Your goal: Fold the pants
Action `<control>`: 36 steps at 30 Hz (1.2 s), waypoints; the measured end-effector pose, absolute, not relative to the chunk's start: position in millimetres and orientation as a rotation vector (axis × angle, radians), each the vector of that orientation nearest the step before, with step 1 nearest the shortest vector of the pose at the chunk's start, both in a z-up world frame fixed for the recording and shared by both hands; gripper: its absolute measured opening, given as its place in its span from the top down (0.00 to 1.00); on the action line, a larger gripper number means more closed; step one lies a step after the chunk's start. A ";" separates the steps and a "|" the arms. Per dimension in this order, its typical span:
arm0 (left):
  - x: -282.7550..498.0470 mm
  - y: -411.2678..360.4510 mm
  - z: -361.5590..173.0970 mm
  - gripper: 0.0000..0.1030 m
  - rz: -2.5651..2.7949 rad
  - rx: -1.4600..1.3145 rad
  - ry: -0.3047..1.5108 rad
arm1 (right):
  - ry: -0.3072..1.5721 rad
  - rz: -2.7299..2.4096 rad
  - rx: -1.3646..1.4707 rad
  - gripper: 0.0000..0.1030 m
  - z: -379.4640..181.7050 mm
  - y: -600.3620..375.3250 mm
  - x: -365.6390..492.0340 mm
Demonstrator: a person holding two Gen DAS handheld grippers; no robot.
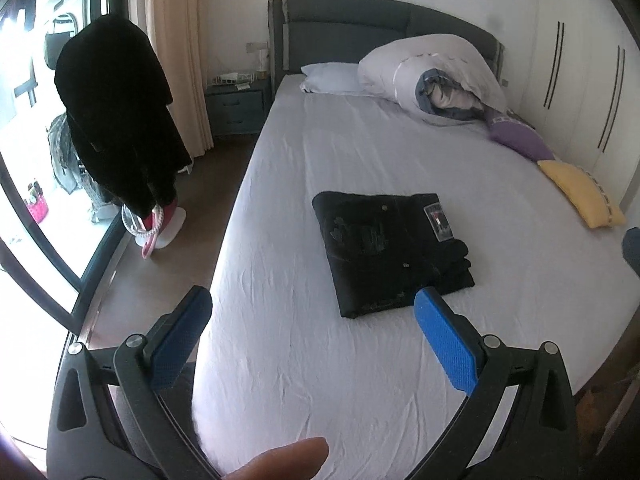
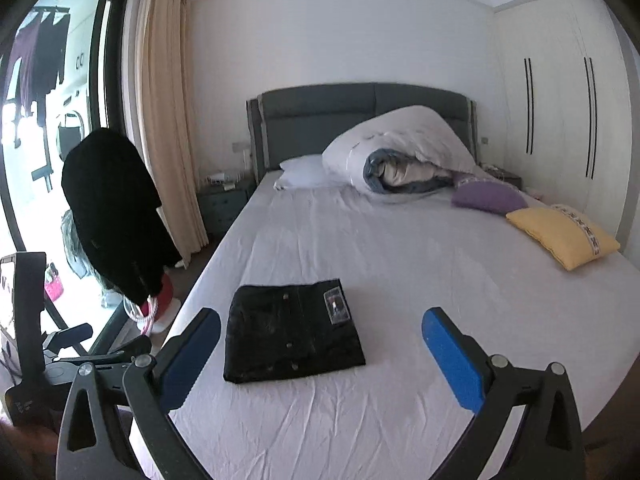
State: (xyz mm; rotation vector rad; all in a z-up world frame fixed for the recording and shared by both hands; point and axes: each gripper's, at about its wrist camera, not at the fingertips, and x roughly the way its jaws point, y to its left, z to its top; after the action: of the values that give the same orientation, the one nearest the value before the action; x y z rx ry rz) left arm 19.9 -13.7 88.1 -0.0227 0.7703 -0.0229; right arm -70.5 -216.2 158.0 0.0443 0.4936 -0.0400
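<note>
Pants (image 1: 384,248) are black and folded into a compact rectangle, lying flat on the white sheet of the bed (image 1: 304,360) toward its foot end, label patch facing up, with a thicker bunched roll of fabric along one side. Both tools sit off the pants on the foot side, touching nothing: left gripper (image 1: 312,336) has its blue pads spread wide with nothing between them, and right gripper (image 2: 320,344) is just as wide apart and holding nothing too. Beyond the pants toward the headboard there's a rolled-up duvet (image 2: 400,160) and a white pillow (image 2: 300,172). Off to the wardrobe side of the pants, a purple cushion (image 2: 488,196) and a yellow cushion (image 2: 560,236) lie near the bed edge. On the window side of the pants, a dark coat (image 2: 112,216) hangs beside the curtain.
</note>
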 end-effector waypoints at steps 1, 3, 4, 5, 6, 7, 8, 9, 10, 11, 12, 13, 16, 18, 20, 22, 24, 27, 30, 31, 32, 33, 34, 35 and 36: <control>23.4 -13.9 83.1 0.00 -0.023 -0.026 0.775 | 0.510 -0.040 0.040 0.00 154.8 -214.2 -68.6; 26.3 -12.5 79.6 0.00 -0.022 -0.030 0.784 | 0.535 -0.044 0.032 0.00 149.8 -210.9 -66.0; 26.7 -11.0 79.0 0.00 -0.022 -0.032 0.788 | 0.550 -0.045 0.032 0.00 147.1 -209.5 -64.4; 27.3 -9.0 79.2 0.00 -0.021 -0.035 0.791 | 0.557 -0.043 0.035 0.00 145.2 -209.8 -63.1; 28.0 -8.1 78.3 0.00 -0.020 -0.038 0.793 | 0.570 -0.043 0.036 0.00 143.0 -208.9 -61.8; 30.1 -7.6 77.1 0.00 -0.021 -0.040 0.795 | 0.579 -0.046 0.035 0.00 142.2 -208.3 -61.0; 32.5 -7.4 75.5 0.00 -0.020 -0.041 0.798 | 0.589 -0.051 0.033 0.00 140.5 -208.1 -59.7; 33.3 -7.1 73.7 0.00 -0.019 -0.041 0.801 | 0.597 -0.051 0.033 0.00 139.0 -207.5 -58.8; 34.2 -6.9 72.0 0.00 -0.019 -0.041 0.804 | 0.608 -0.049 0.032 0.00 137.0 -206.9 -58.0; 35.9 -7.1 69.7 0.00 -0.019 -0.041 0.807 | 0.615 -0.050 0.031 0.00 135.9 -206.9 -56.6; 35.4 -6.7 69.5 0.00 -0.017 -0.041 0.811 | 0.624 -0.054 0.028 0.00 133.9 -206.3 -55.9; 35.5 -6.4 68.5 0.00 -0.015 -0.040 0.815 | 0.629 -0.054 0.028 0.00 132.5 -206.3 -55.0; 37.9 -5.9 65.2 0.00 -0.017 -0.043 0.823 | 0.648 -0.057 0.031 0.00 128.6 -206.3 -53.2; 38.5 -6.3 63.0 0.00 -0.016 -0.043 0.827 | 0.660 -0.062 0.031 0.00 126.1 -206.3 -52.5; 39.2 -6.6 60.9 0.00 -0.016 -0.043 0.830 | 0.669 -0.064 0.032 0.00 124.7 -206.6 -52.0; 39.2 -7.0 59.3 0.00 -0.014 -0.042 0.833 | 0.679 -0.064 0.032 0.00 121.6 -206.8 -51.3; 40.8 -6.9 57.1 0.00 -0.014 -0.042 0.837 | 0.686 -0.063 0.028 0.00 119.5 -206.7 -50.7; 42.2 -7.6 53.8 0.00 -0.013 -0.041 0.842 | 0.694 -0.061 0.024 0.00 116.4 -206.3 -49.9; 42.5 -8.5 51.4 0.00 -0.011 -0.041 0.845 | 0.701 -0.060 0.021 0.00 115.0 -205.7 -49.1; 43.0 -8.6 50.2 0.00 -0.011 -0.042 0.846 | 0.703 -0.059 0.021 0.00 114.3 -205.9 -48.8; 42.6 -8.8 49.3 0.00 -0.010 -0.043 0.847 | 0.706 -0.058 0.022 0.00 113.7 -206.0 -48.3; 42.8 -9.0 48.2 0.00 -0.010 -0.044 0.848 | 0.709 -0.057 0.022 0.00 113.1 -206.2 -47.9; 42.8 -8.9 47.4 0.00 -0.009 -0.044 0.849 | 0.711 -0.057 0.022 0.00 112.2 -206.1 -47.5; 43.1 -9.0 46.5 0.00 -0.009 -0.044 0.850 | 0.713 -0.057 0.023 0.00 111.3 -206.0 -47.1; 43.6 -9.0 45.5 0.00 -0.009 -0.045 0.852 | 0.716 -0.056 0.023 0.00 110.3 -205.9 -46.6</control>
State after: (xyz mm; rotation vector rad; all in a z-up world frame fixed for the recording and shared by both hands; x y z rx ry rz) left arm 43.6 -9.0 45.5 -0.0446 0.8515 -0.0094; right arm -46.6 -205.9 110.3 0.0227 0.7165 -0.0564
